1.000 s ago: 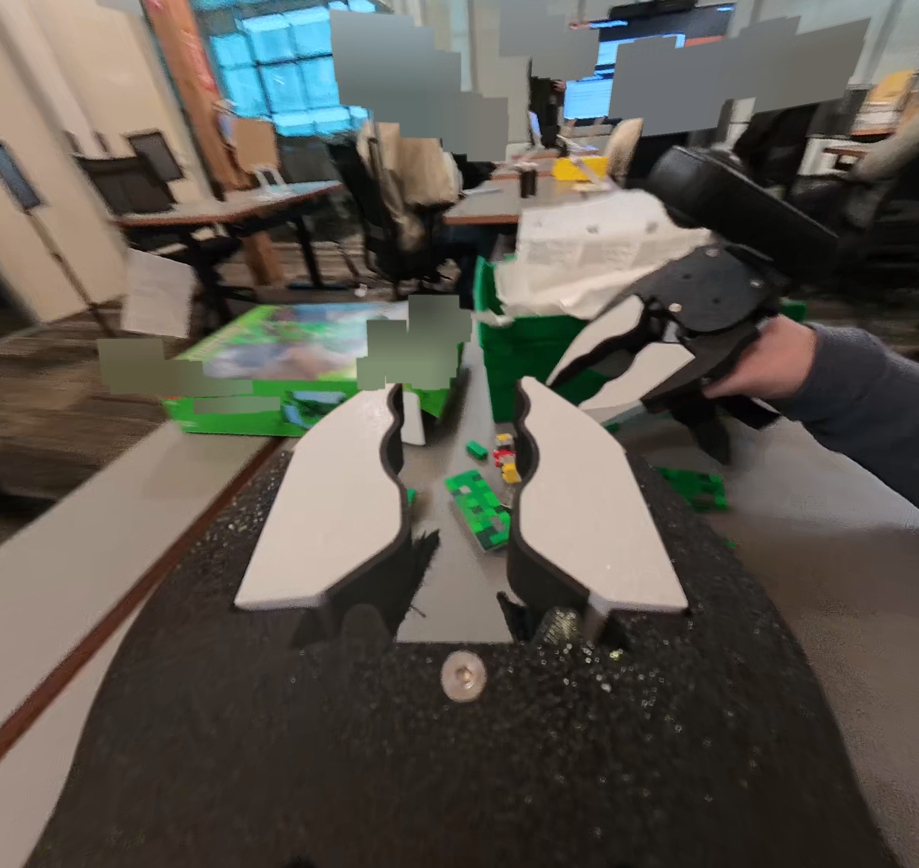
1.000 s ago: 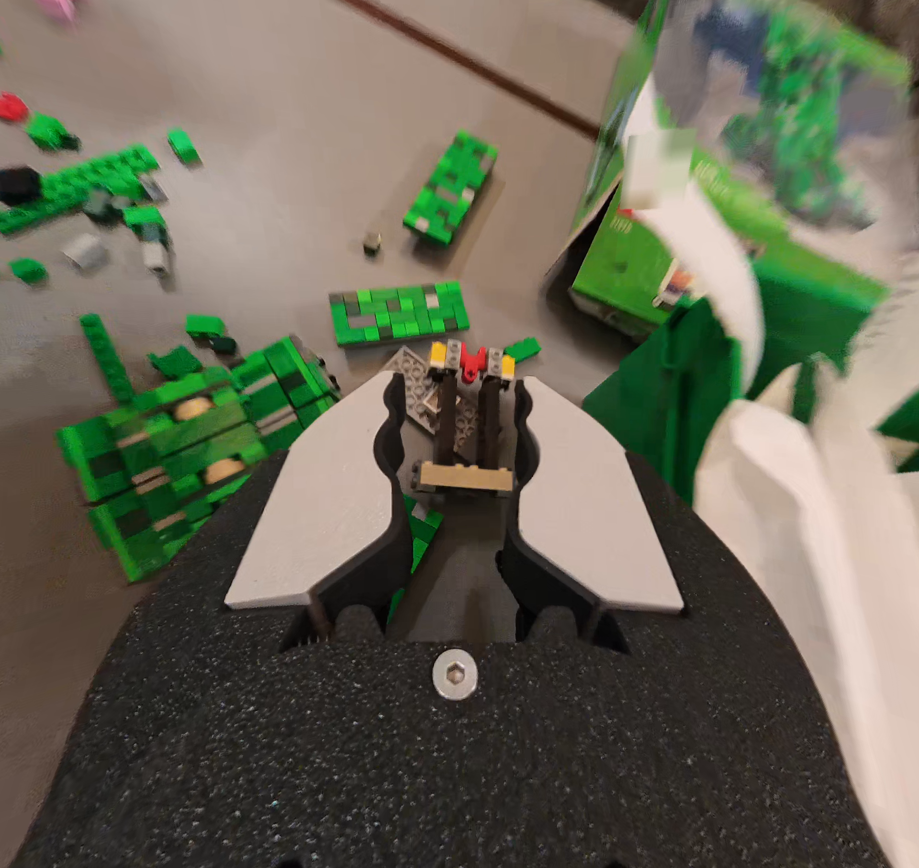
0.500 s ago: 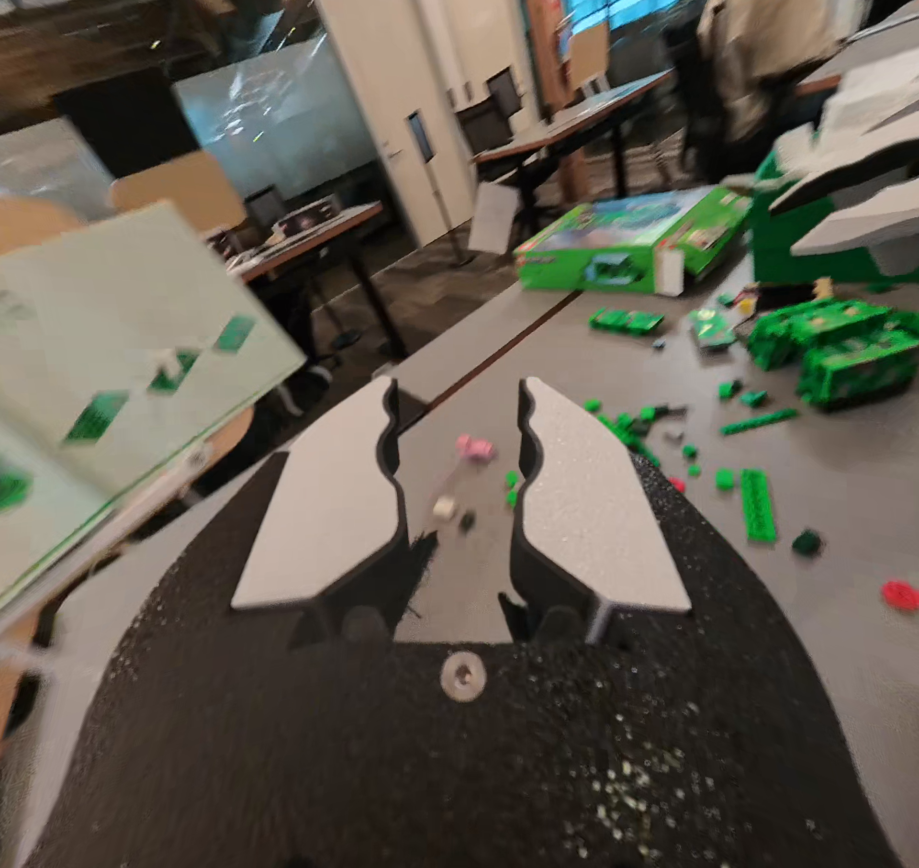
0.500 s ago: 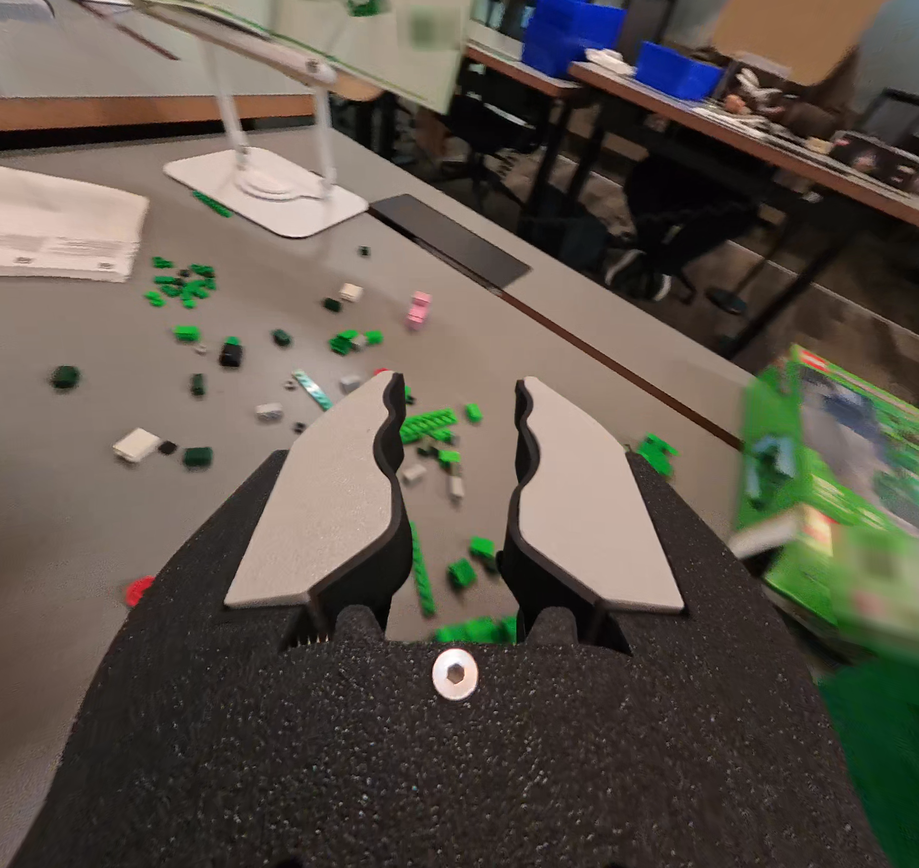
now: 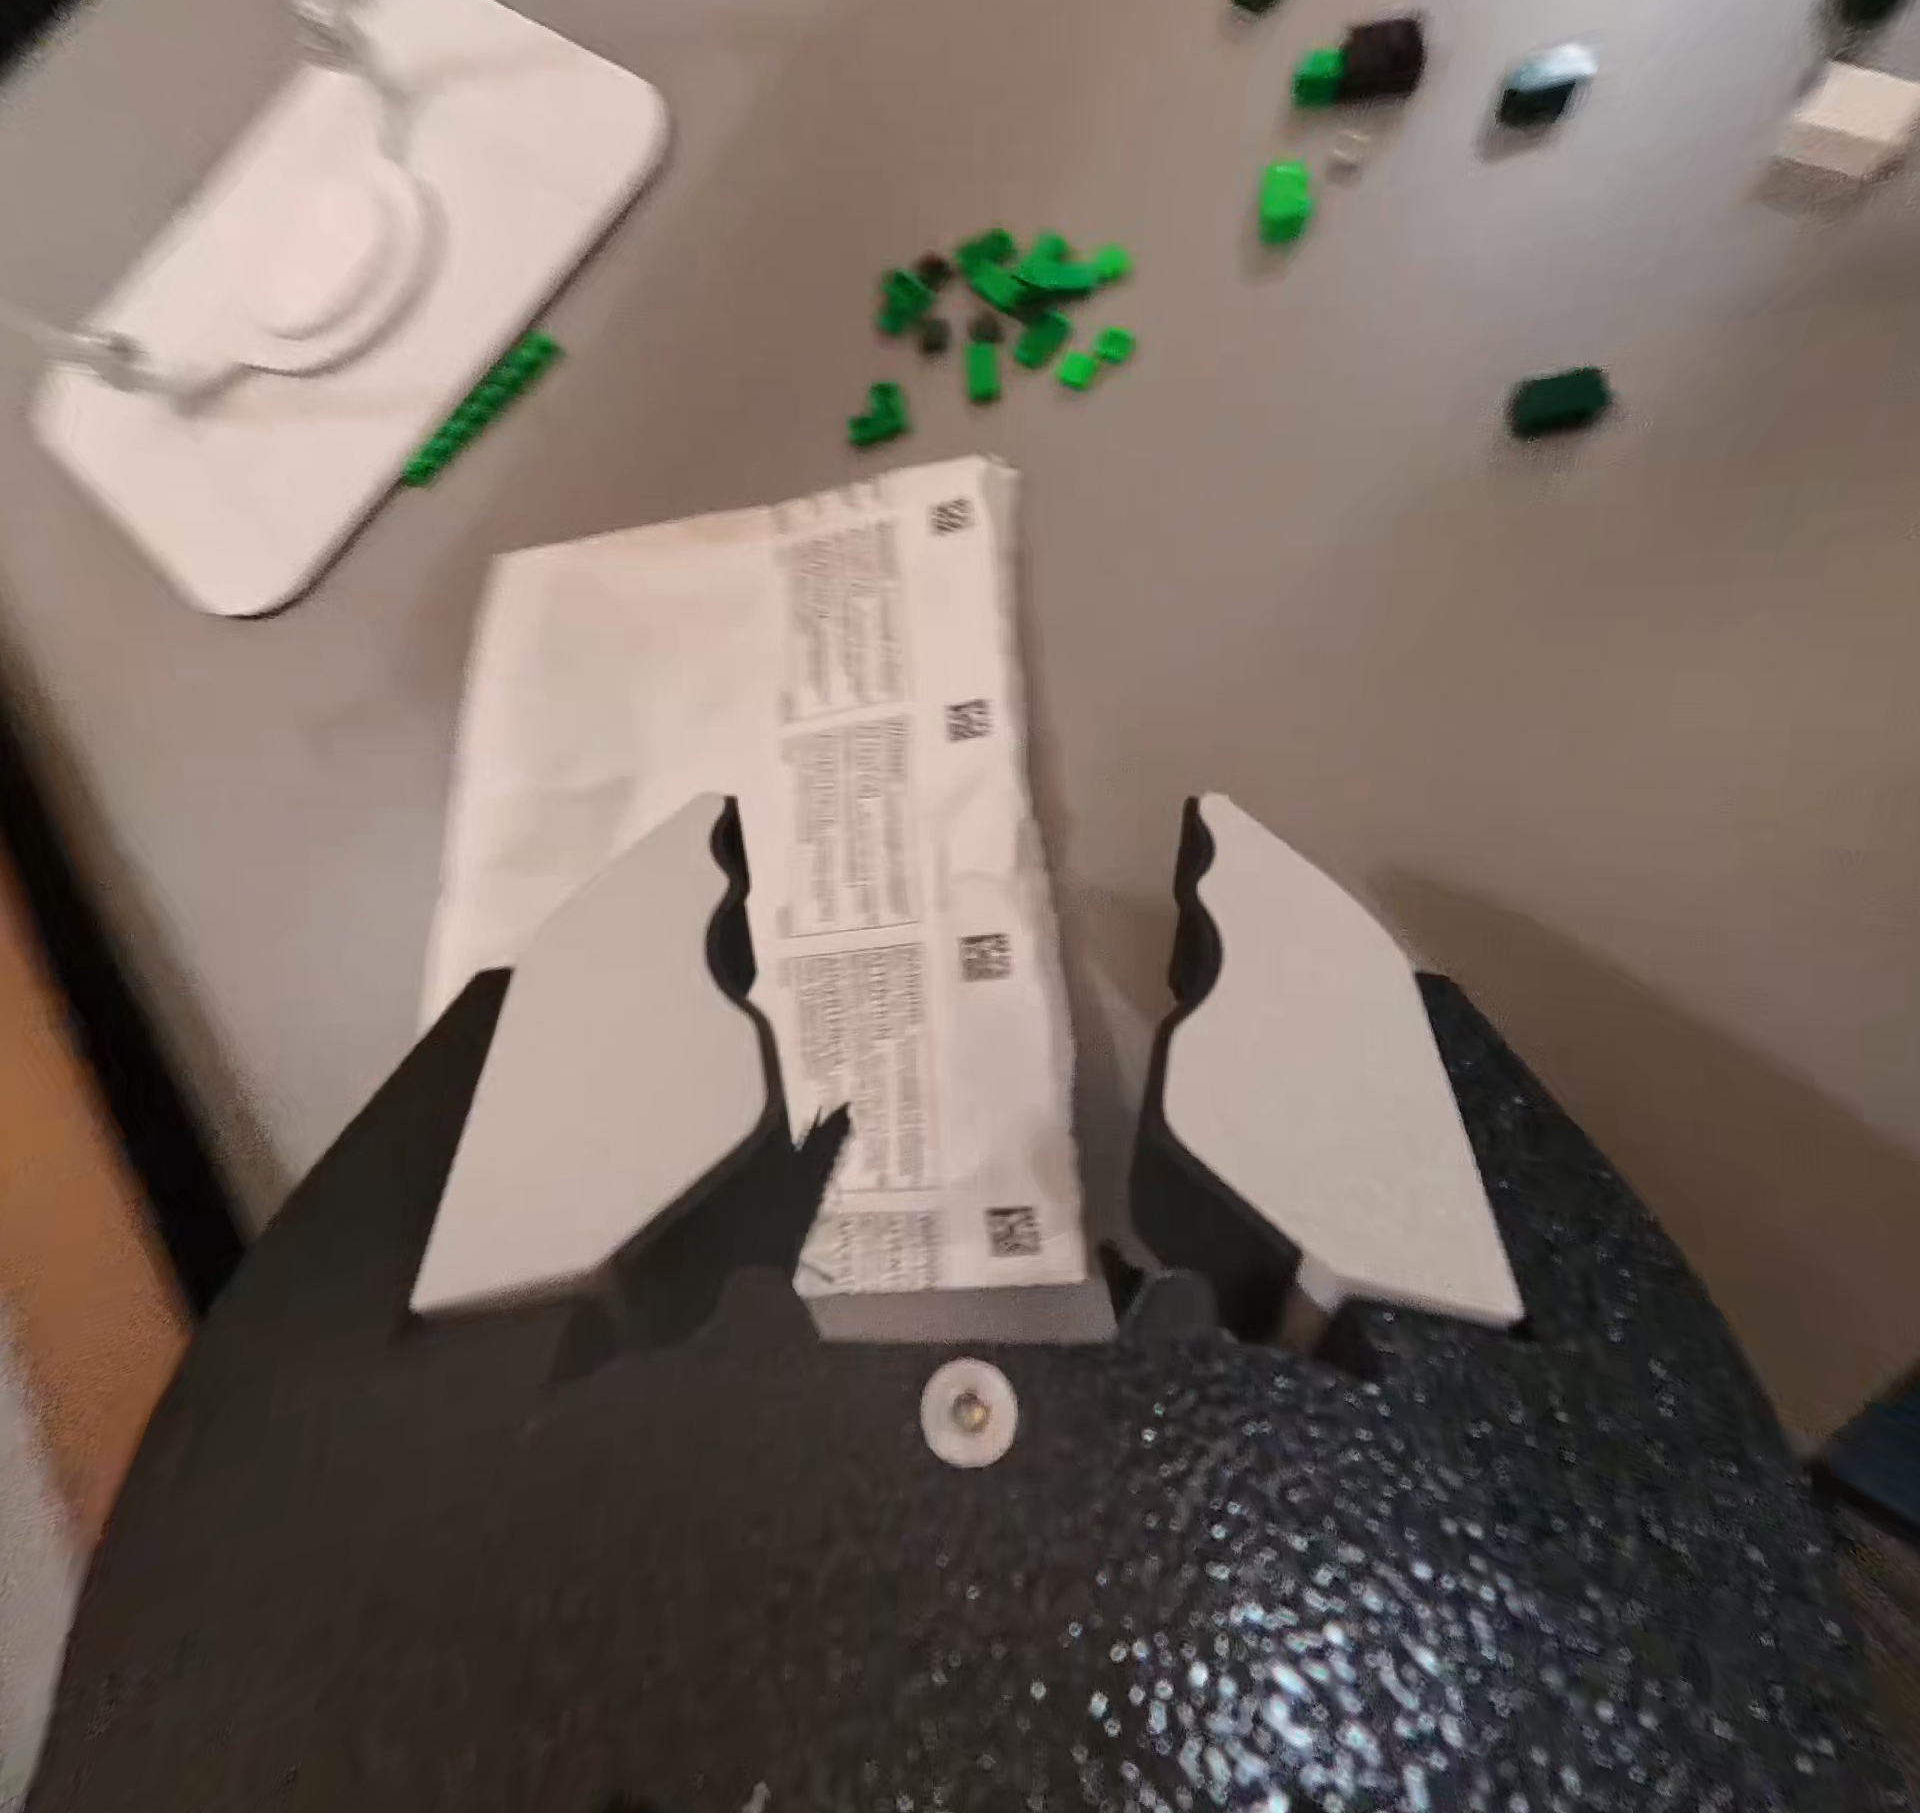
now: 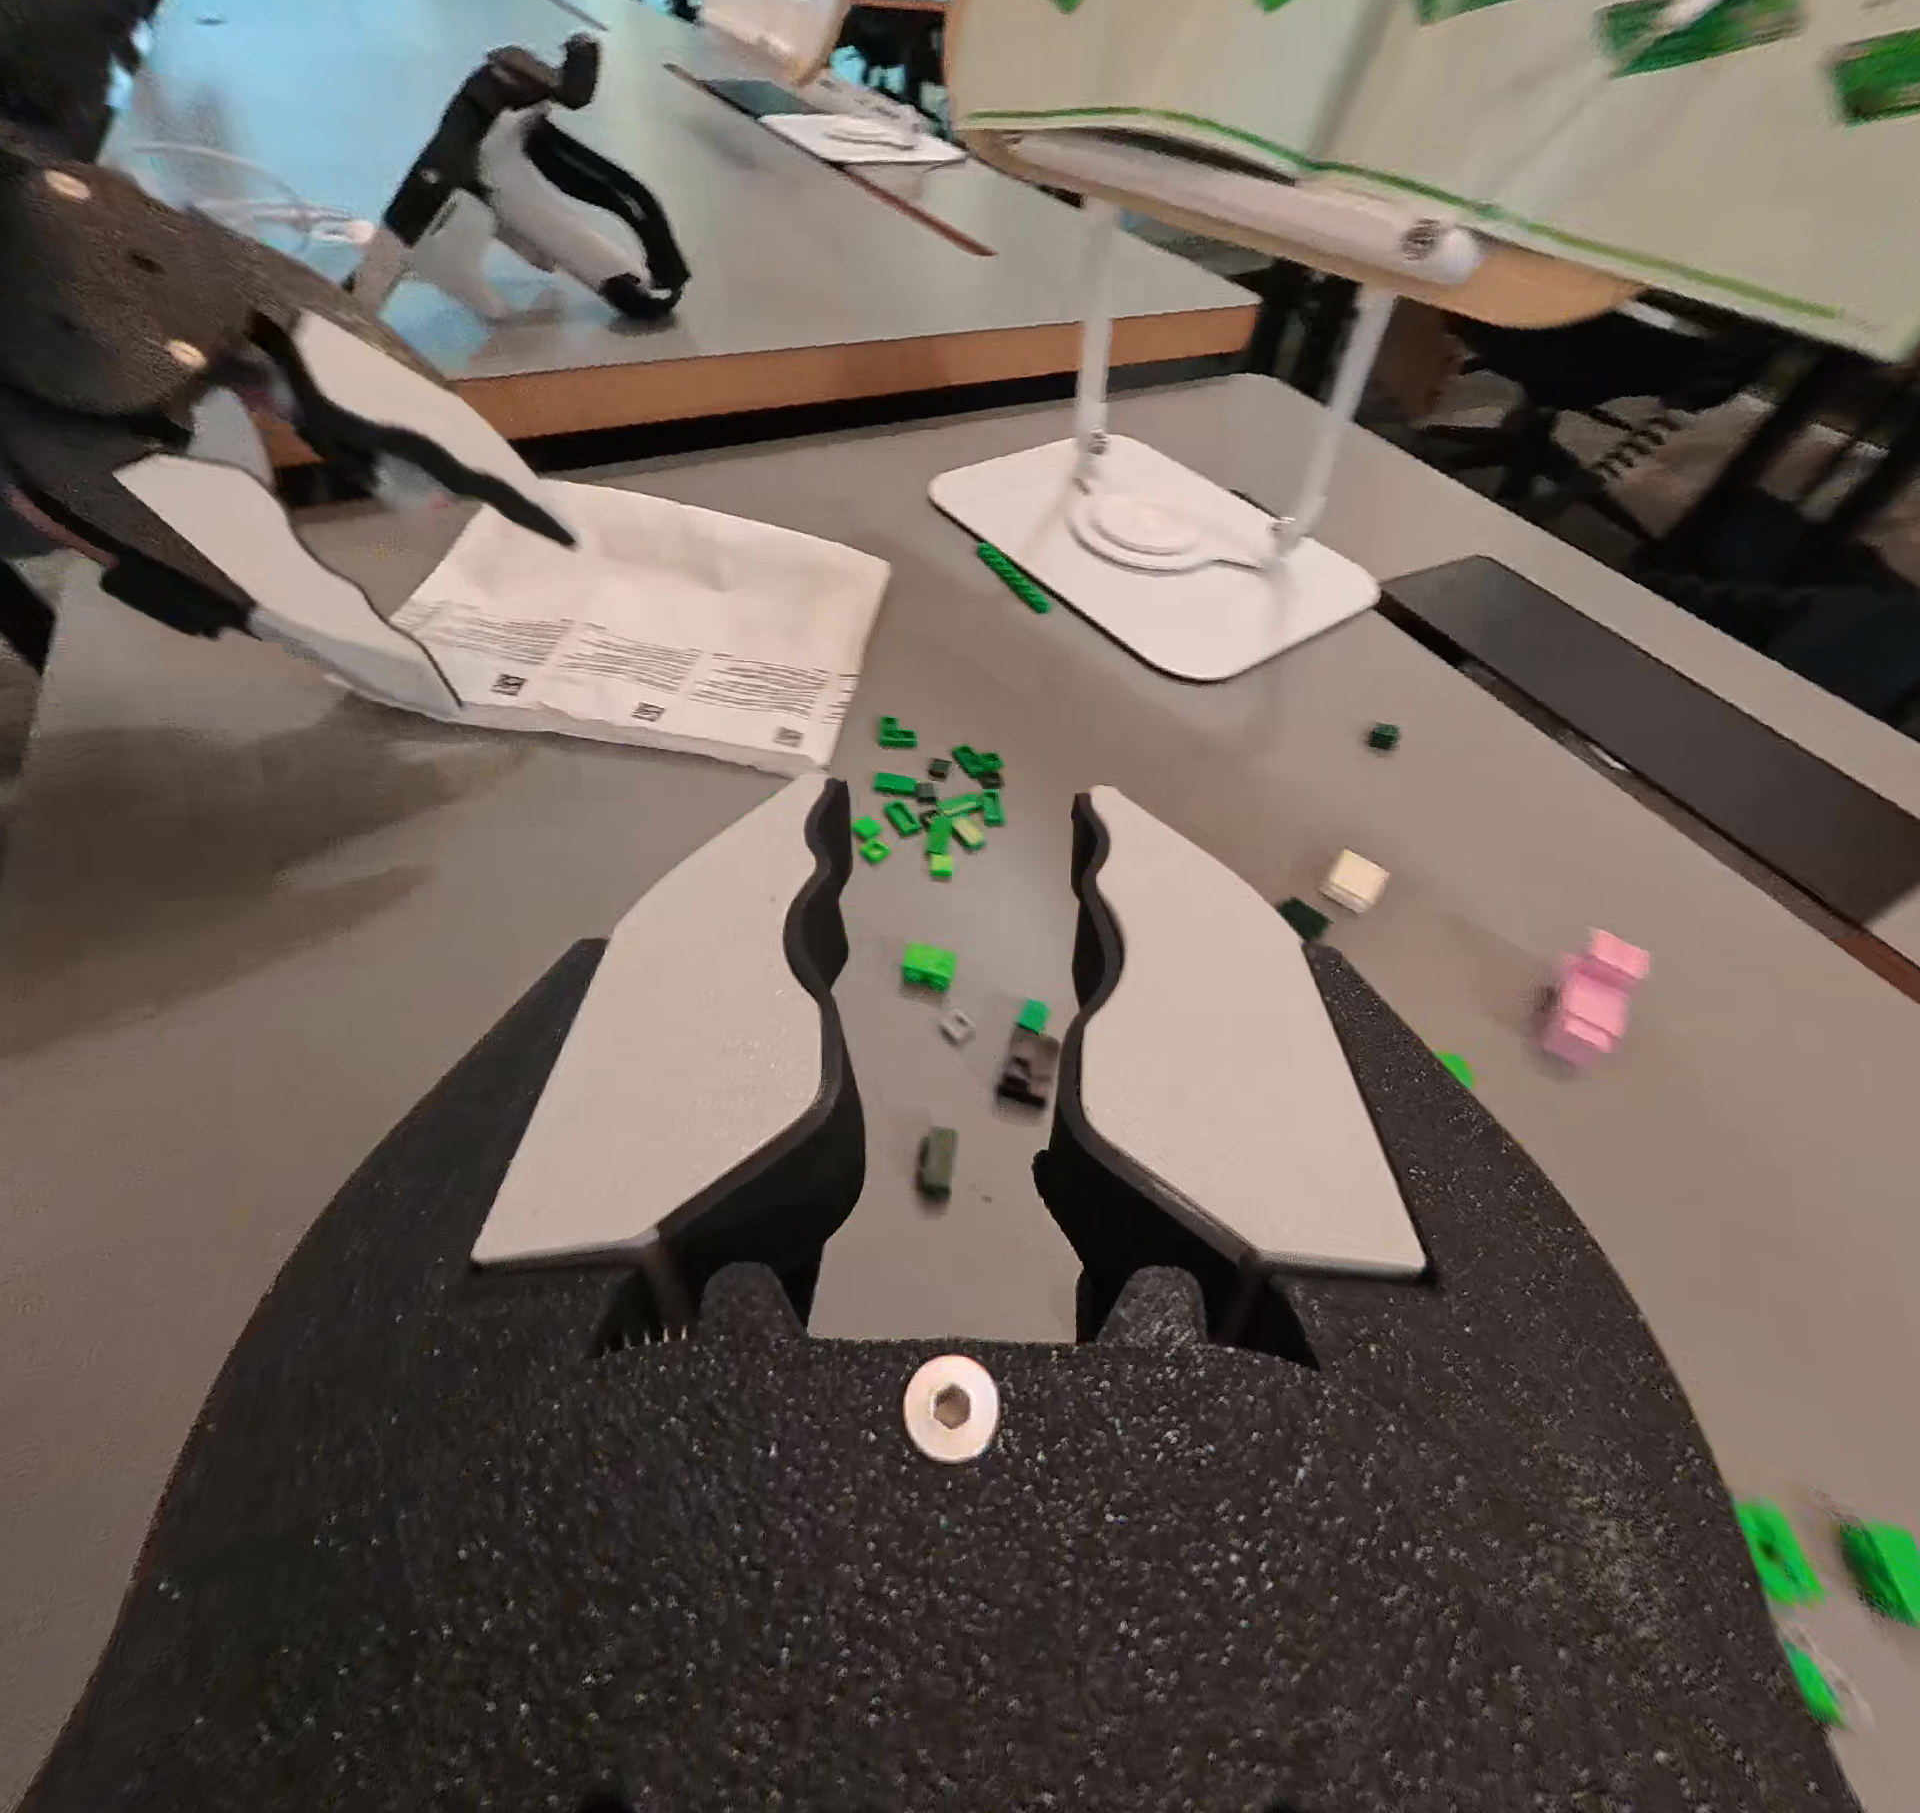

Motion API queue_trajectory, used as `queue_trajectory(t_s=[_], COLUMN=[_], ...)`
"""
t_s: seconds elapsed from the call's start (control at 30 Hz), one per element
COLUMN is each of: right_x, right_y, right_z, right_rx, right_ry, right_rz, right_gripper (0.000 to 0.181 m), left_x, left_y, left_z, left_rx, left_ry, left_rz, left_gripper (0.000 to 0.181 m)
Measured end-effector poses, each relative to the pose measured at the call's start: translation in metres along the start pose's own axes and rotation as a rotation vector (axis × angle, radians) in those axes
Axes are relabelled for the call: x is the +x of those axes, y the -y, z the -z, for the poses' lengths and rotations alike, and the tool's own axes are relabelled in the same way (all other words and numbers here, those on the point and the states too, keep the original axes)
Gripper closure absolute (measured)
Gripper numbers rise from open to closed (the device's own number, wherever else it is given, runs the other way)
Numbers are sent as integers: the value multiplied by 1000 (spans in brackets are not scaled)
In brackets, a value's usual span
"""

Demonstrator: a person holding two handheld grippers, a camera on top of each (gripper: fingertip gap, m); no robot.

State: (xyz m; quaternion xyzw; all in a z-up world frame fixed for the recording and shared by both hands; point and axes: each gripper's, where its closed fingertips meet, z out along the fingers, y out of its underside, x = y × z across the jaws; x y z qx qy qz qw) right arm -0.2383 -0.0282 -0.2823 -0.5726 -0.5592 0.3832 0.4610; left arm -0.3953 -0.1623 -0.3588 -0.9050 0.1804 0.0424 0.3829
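My left gripper [image 5: 961, 807] is open wide and empty, pointing down just above a white printed paper packet [image 5: 727, 724] that lies flat on the grey table. In the right wrist view the left gripper [image 6: 509, 620] hangs over the near end of the same packet [image 6: 665, 610]. My right gripper [image 6: 956, 802] is open and empty above the table. A cluster of small green bricks [image 6: 935, 807] lies just beyond its tips. A green brick [image 6: 928, 965], a black brick [image 6: 1029, 1067] and a dark green brick [image 6: 937, 1161] lie between its fingers.
A white stand base [image 6: 1153, 558] carries an open booklet [image 6: 1455, 49] overhead; a long green brick [image 6: 1013, 579] lies beside it. A pink figure [image 6: 1590, 1005] and white brick [image 6: 1356, 880] lie right. A black panel [image 6: 1662, 714] sits at the edge. A spare gripper [image 6: 540, 174] rests on another table. Left tips to right tips: about 25 centimeters.
Both views have swung from the green box area to the table's other end. My left gripper has opened wider over the packet. My right gripper no longer holds the small brick assembly.
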Motion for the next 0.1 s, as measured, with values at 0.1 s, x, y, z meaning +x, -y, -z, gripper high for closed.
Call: queue_trajectory(t_s=[0.1], right_x=[-26], right_y=[4], right_z=[-20], right_rx=[-13], right_ry=[98], right_rz=[45], right_gripper=[140], left_x=[11], left_y=[-19], left_z=[-13], left_rx=[-83], left_ry=[-58], left_rz=[1], left_gripper=[99])
